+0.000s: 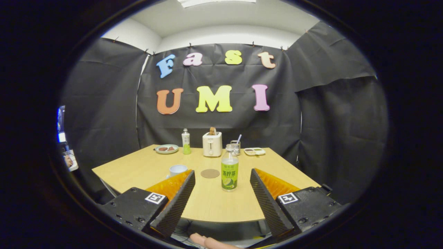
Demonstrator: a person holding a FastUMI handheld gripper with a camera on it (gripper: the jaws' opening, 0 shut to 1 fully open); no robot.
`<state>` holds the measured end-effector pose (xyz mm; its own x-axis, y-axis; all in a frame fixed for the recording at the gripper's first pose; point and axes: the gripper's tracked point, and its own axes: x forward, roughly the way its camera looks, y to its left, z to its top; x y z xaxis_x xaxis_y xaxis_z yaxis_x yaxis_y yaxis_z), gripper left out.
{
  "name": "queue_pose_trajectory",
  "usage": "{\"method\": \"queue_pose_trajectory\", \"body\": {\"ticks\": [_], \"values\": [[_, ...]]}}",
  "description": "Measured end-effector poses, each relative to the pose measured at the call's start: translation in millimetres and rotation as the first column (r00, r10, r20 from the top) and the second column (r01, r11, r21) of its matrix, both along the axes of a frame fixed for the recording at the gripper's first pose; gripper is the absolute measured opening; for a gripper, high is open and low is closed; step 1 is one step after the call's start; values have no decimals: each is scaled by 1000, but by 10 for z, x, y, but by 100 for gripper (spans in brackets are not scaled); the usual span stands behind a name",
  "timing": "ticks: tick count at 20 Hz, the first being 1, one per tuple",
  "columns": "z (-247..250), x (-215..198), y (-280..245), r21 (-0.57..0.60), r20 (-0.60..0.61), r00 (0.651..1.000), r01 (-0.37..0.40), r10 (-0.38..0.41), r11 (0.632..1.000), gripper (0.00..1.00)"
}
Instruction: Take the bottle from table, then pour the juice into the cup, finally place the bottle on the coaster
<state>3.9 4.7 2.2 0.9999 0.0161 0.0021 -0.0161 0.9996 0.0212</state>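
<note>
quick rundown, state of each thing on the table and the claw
claw: open, fingers spread wide, holding nothing
near bottle: upright on the table, just ahead of the fingers, untouched
cup: upright beside the left finger; contents cannot be told
coaster: flat, bare
far bottle: upright, partly filled
toaster: upright, toast sticking up from it
plate: holds food
</note>
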Motion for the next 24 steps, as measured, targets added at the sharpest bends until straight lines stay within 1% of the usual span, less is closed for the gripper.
{"method": "queue_pose_trajectory", "body": {"ticks": [7, 9, 11, 14, 18, 22, 24], "values": [[-51, 48, -84, 3, 12, 1000, 10, -10, 1000, 100], [-83, 108, -78, 5, 12, 1000, 4, -4, 1000, 100], [-138, 207, -120, -5, 6, 1000, 15, -15, 1000, 100], [-215, 410, -155, -29, 10, 1000, 25, -25, 999, 100], [-242, 724, -172, -65, 44, 999, 25, -23, 998, 100], [-344, 1105, -247, -69, 51, 997, 63, -59, 996, 100], [-370, 1287, -235, -54, 56, 997, 58, -55, 997, 100]]}}
